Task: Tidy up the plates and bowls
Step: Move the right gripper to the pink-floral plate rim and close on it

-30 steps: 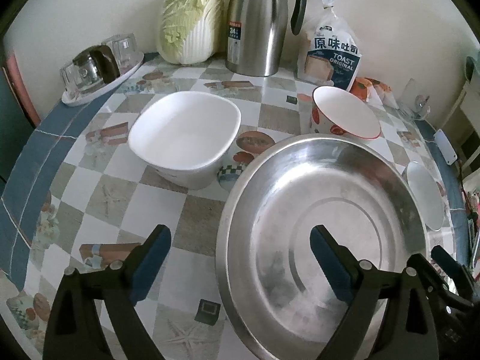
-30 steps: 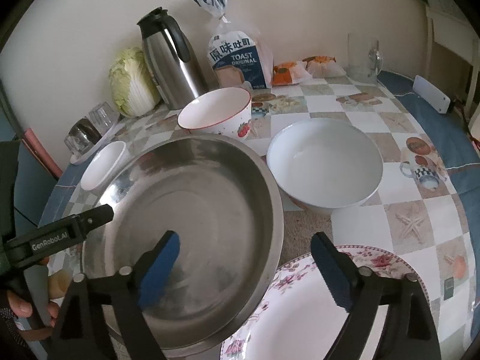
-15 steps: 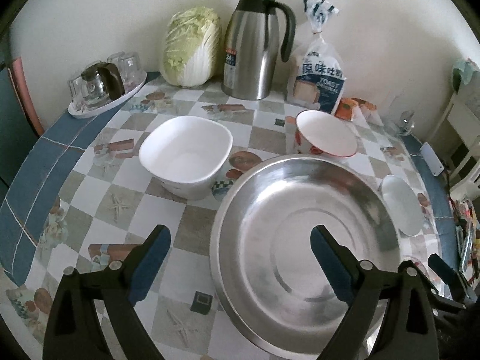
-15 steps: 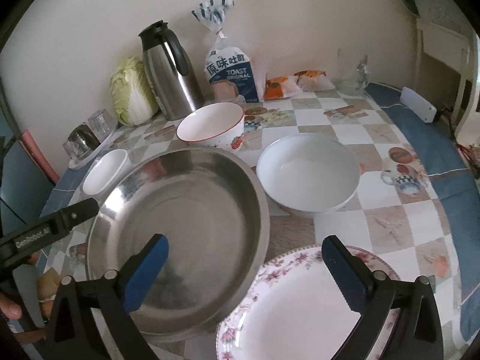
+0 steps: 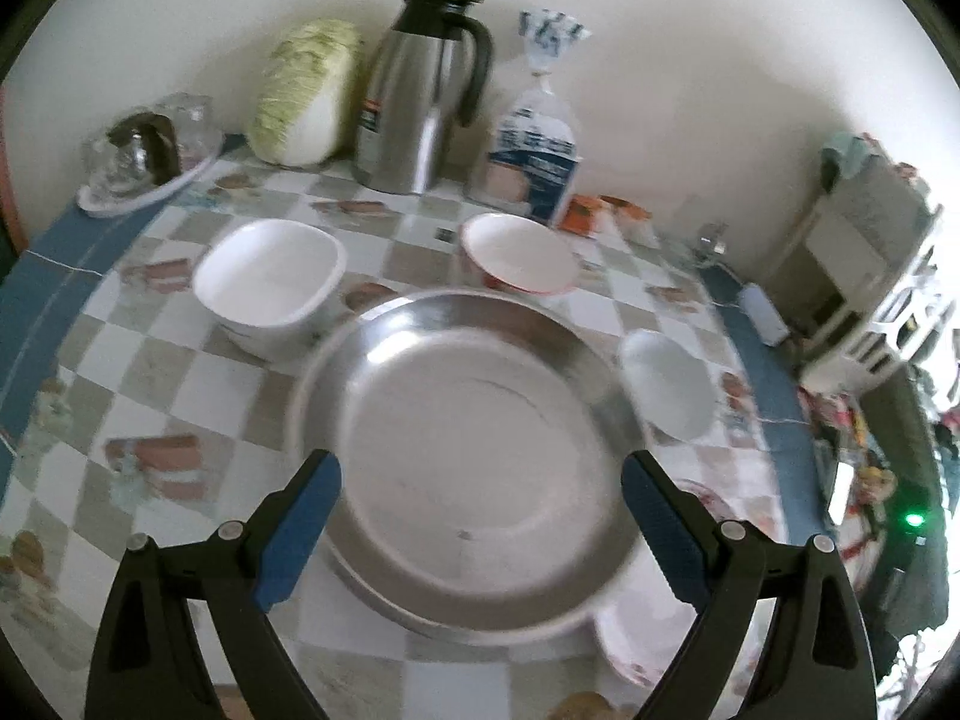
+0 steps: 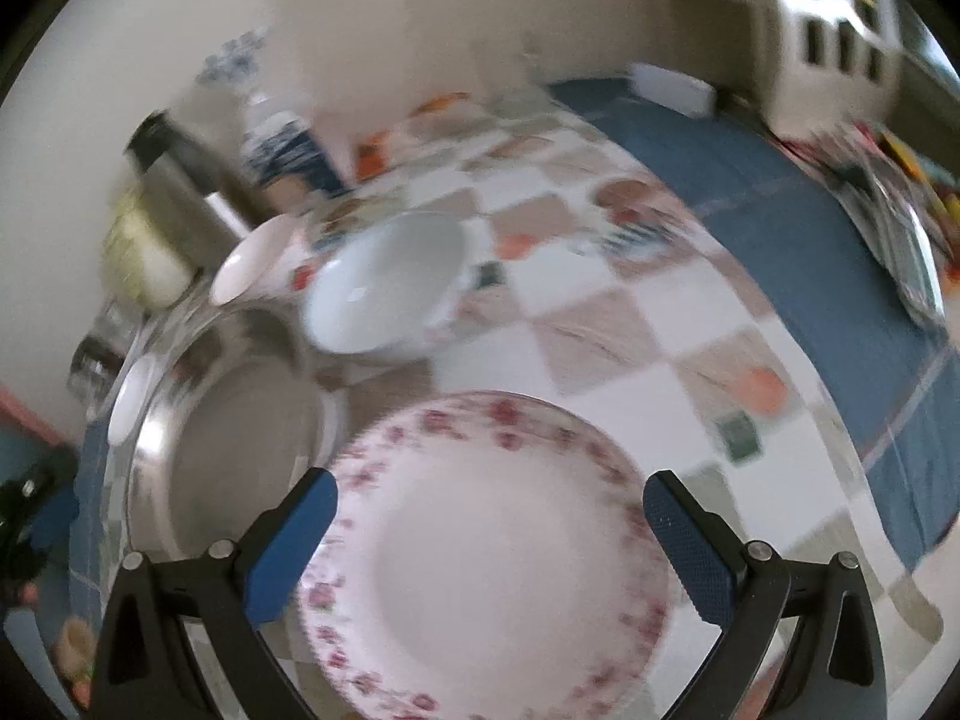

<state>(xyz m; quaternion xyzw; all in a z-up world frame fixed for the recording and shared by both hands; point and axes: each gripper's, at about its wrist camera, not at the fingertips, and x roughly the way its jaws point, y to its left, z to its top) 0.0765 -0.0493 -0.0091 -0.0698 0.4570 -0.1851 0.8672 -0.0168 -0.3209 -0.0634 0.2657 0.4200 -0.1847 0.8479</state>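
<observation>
On the checkered tabletop: steel pan centre, flowered plate beside it. Left claw wide over pan; right claw wide over plate. Bread bag lettering blurred, unreadable.

I am in a home, at a table where people eat. The table has a cloth with squares and little pictures on it. By the wall stand a big cabbage, a shiny metal jug for hot drinks and a bag of bread. Some glasses sit on a small tray. Bowls and plates lie all around me.
</observation>
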